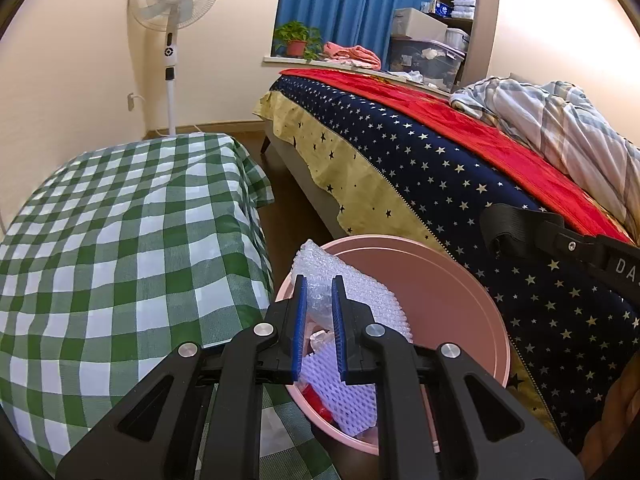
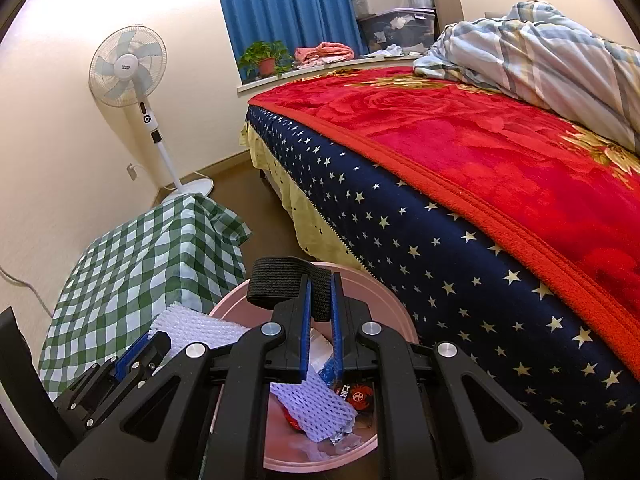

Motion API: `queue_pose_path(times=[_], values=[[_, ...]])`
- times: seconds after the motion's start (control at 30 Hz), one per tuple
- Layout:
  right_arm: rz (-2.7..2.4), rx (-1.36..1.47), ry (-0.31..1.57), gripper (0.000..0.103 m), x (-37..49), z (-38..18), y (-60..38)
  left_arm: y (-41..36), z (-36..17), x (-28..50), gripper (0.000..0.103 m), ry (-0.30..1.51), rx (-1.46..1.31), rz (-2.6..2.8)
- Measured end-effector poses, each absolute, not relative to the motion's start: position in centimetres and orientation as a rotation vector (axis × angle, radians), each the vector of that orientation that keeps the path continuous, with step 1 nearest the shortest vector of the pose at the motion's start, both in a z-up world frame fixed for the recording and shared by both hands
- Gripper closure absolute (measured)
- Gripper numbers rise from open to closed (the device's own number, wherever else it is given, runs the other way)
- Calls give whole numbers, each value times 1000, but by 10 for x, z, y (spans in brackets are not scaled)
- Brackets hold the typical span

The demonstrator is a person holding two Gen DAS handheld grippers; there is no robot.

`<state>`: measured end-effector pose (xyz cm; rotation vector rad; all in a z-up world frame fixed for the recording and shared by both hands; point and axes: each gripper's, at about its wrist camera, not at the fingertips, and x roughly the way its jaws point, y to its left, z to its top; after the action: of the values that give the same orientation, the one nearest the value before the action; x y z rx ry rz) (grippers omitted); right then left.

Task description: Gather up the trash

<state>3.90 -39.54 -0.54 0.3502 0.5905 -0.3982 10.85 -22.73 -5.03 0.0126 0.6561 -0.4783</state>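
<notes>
In the left wrist view, the left gripper (image 1: 319, 312) is pinching a bubble wrap sheet (image 1: 344, 288) over the left rim of the pink trash bin (image 1: 452, 280) (white foam netting (image 1: 340, 392) is lying inside).

In the right wrist view, the right gripper (image 2: 321, 320) is pinching a black elastic strap (image 2: 280, 280) over the bin's far rim.

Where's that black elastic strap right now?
The black strap is pinched in the right gripper, hanging over the pink bin, which stands between the checked table and the bed.
</notes>
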Motion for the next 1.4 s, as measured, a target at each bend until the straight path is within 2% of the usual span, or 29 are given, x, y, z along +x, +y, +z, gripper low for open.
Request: queue_pose_path(times=[0.27,0.37,0.4,0.43,0.47,0.5,0.6,0.67,0.77,0.83,0.97,1.03,1.17,1.23,1.4], values=[[-412,350,590,93,37,-4,-397,-228,-51,107,90,662,11,-494],[-427,349,593,90,36,-4,-398,-229,-51,107,89,671,10,-513],[-434,350,598,84,36,-5,-398,-229,-51,107,87,674,12,-513],[-441,352,601,68,36,-6,-399,-229,-52,107,83,676,13,-515],[-451,353,603,57,35,-6,-399,-229,-52,107,82,678,13,-518],[-470,355,599,42,33,-6,-400,-228,-52,106,79,679,16,-515],[-485,362,594,40,29,-5,-402,-225,-49,104,68,668,27,-499],[-484,358,593,39,28,-4,-402,-219,-45,101,65,657,30,-489],[-476,338,586,31,24,2,-397,-209,-39,97,60,643,33,-468],[-468,325,579,22,21,5,-392,-201,-33,93,50,632,27,-450],[-424,300,570,14,15,14,-380,-182,-22,85,47,619,15,-416],[-408,288,566,10,12,18,-374,-172,-16,80,38,607,10,-395],[-369,267,562,5,1,24,-363,-153,-5,67,34,591,-9,-367],[-352,257,565,5,-2,26,-358,-146,0,58,28,582,-4,-357],[-310,225,570,5,-14,31,-343,-123,11,31,25,587,-22,-349]])
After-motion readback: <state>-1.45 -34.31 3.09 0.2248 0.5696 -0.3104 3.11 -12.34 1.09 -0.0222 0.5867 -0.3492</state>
